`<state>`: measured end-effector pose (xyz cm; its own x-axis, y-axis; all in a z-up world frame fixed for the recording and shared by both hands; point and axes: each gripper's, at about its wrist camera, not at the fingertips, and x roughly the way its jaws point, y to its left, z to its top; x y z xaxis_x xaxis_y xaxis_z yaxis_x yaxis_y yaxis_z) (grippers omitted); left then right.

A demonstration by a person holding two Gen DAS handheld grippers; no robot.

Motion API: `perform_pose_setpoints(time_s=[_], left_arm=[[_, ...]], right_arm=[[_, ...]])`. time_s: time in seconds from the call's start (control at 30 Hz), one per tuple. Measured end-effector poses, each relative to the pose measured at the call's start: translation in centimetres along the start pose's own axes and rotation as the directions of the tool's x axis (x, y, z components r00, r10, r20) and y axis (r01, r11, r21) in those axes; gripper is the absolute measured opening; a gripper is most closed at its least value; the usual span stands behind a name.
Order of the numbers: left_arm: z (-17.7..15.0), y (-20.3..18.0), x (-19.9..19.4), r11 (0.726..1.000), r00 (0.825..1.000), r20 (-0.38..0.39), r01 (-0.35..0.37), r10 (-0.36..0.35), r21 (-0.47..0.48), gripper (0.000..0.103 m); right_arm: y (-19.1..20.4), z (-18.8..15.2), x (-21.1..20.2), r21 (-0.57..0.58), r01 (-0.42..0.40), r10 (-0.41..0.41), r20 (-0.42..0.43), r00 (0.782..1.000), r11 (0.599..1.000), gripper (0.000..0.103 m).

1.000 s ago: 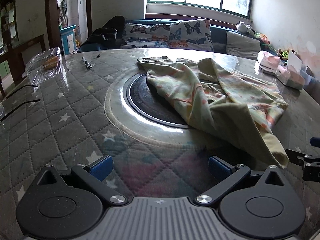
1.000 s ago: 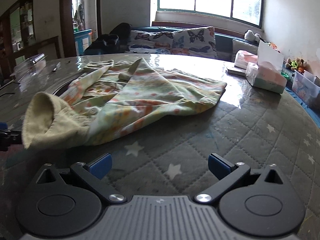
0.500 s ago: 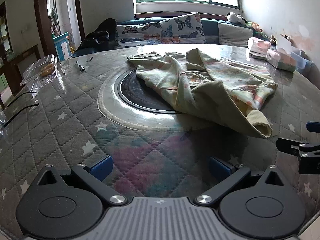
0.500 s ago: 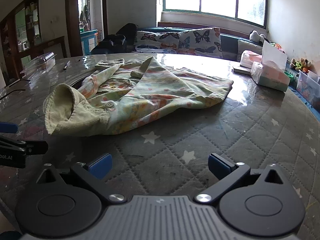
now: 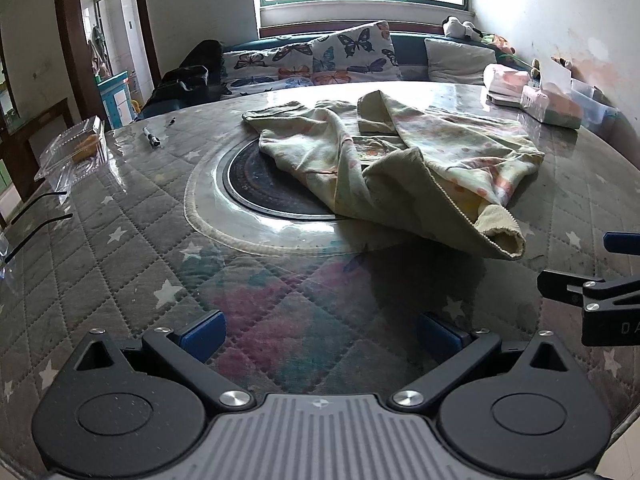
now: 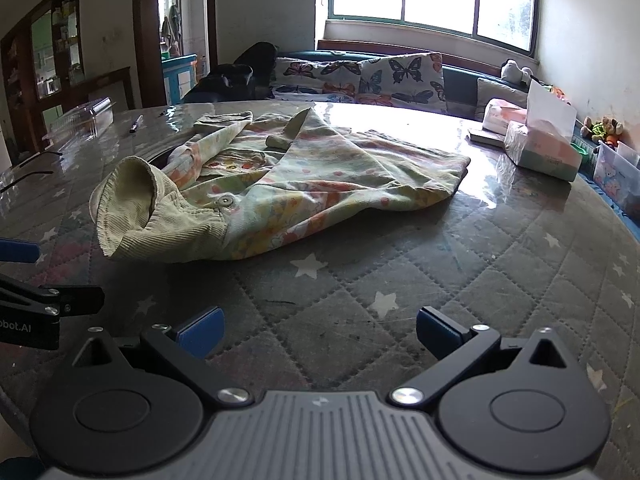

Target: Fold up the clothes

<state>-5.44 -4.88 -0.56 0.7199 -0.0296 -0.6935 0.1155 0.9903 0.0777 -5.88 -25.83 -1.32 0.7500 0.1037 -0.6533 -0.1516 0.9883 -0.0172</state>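
A pale green child's garment (image 5: 400, 168) with an orange print lies crumpled on the round table, partly over the dark centre disc (image 5: 264, 188). Its ribbed cuff (image 5: 502, 232) points toward me. In the right wrist view the same garment (image 6: 304, 184) spreads across the middle, its cuff (image 6: 132, 208) at the left. My left gripper (image 5: 320, 334) is open, low over the table, a short way in front of the cloth. My right gripper (image 6: 320, 332) is open too, with nothing between its fingers. Each gripper shows at the edge of the other's view.
Tissue packs (image 6: 540, 152) and a storage box (image 6: 616, 176) stand at the right edge. A clear plastic container (image 5: 76, 148) and a pen (image 5: 151, 137) lie at the far left. A sofa with butterfly cushions (image 5: 320, 60) runs behind the table (image 5: 120, 260).
Both grippers have drawn back from the garment and risen a little. The cloth now lies farther off, and more bare table shows between it and the fingers.
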Motion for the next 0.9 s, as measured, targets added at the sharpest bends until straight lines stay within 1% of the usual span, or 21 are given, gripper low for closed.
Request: perform_pose_setpoints(time_s=[0.63,0.9], left_arm=[[0.8,-0.4,0.9,1.000,1.000,-0.009,0.002,-0.002,0.016,0.103],[1.8,0.7,1.4,1.000,1.000,-0.007,-0.017,0.017,-0.005,0.103]], right_arm=[[0.2,0.2,1.1,-0.005,-0.020,0.020,-0.022,1.000,1.000,0.103],[-0.2,0.6,1.8,0.001,-0.020,0.020,-0.029,0.999,1.000,0.103]])
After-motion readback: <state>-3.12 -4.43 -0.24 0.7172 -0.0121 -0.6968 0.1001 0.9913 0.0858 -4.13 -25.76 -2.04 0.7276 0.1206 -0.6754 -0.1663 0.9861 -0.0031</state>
